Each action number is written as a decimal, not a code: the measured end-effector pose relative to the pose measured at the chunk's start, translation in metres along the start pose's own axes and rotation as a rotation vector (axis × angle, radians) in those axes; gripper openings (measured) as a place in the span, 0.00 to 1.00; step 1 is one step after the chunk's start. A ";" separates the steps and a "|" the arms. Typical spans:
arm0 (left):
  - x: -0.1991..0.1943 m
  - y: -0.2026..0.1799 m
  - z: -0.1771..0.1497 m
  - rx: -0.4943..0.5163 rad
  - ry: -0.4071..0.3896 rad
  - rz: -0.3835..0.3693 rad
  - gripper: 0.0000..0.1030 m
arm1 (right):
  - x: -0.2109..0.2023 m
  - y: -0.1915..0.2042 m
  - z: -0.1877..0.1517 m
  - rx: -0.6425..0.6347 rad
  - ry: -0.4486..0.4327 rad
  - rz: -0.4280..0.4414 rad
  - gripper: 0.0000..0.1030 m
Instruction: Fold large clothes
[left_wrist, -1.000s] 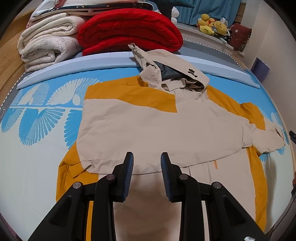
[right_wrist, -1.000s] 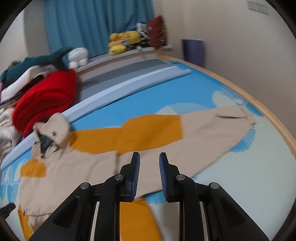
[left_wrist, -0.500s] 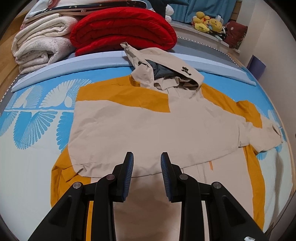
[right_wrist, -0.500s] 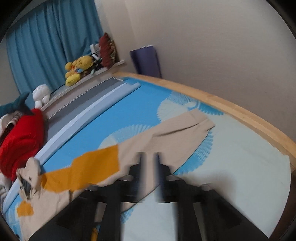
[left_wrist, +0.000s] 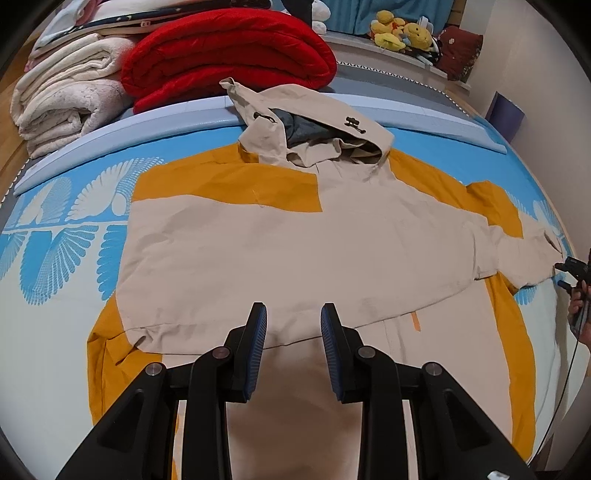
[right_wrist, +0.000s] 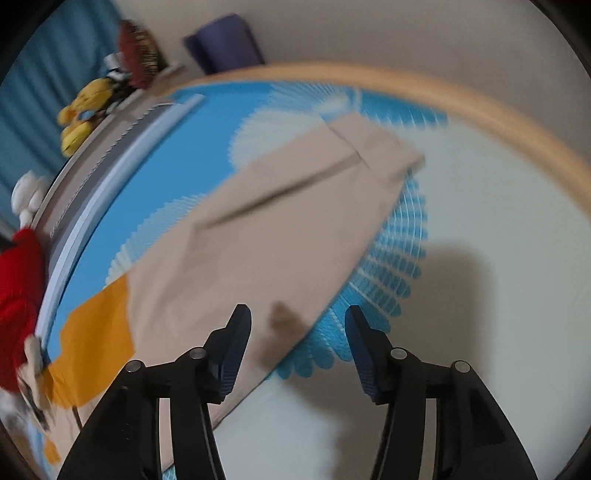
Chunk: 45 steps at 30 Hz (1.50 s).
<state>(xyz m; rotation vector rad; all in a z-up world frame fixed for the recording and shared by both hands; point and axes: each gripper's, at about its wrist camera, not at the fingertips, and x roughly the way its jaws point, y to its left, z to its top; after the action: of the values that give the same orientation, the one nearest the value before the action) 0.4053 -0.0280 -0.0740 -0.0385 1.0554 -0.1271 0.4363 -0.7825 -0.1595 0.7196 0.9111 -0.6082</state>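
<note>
A large beige and orange hooded jacket (left_wrist: 295, 251) lies spread on the bed, hood towards the headboard, one sleeve folded across its body. My left gripper (left_wrist: 293, 325) is open and empty, hovering above the jacket's lower middle. The other sleeve (right_wrist: 295, 229) stretches out to the right, its cuff near the bed's edge. My right gripper (right_wrist: 297, 321) is open and empty, just above that sleeve's lower edge; it also shows at the far right of the left wrist view (left_wrist: 574, 269).
A folded red blanket (left_wrist: 229, 48) and cream blankets (left_wrist: 66, 99) are stacked at the head of the bed. Plush toys (left_wrist: 399, 29) sit on the ledge behind. The wooden bed edge (right_wrist: 480, 110) and wall run close on the right.
My right gripper has swung right and down towards the outstretched sleeve's cuff, and its jaws have opened wide. My left gripper has moved slightly forward over the jacket.
</note>
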 end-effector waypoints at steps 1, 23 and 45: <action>0.001 0.000 0.000 0.002 0.003 0.000 0.26 | 0.008 -0.006 -0.001 0.037 0.019 0.007 0.53; -0.029 0.030 0.009 -0.086 -0.040 -0.049 0.26 | -0.142 0.200 -0.036 -0.331 -0.432 0.165 0.02; -0.057 0.095 0.010 -0.192 -0.029 -0.053 0.28 | -0.206 0.423 -0.476 -1.072 0.028 0.404 0.13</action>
<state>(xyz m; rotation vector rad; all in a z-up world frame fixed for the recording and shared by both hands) 0.3948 0.0734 -0.0283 -0.2411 1.0354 -0.0726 0.4170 -0.1211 -0.0572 -0.0755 0.9278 0.2771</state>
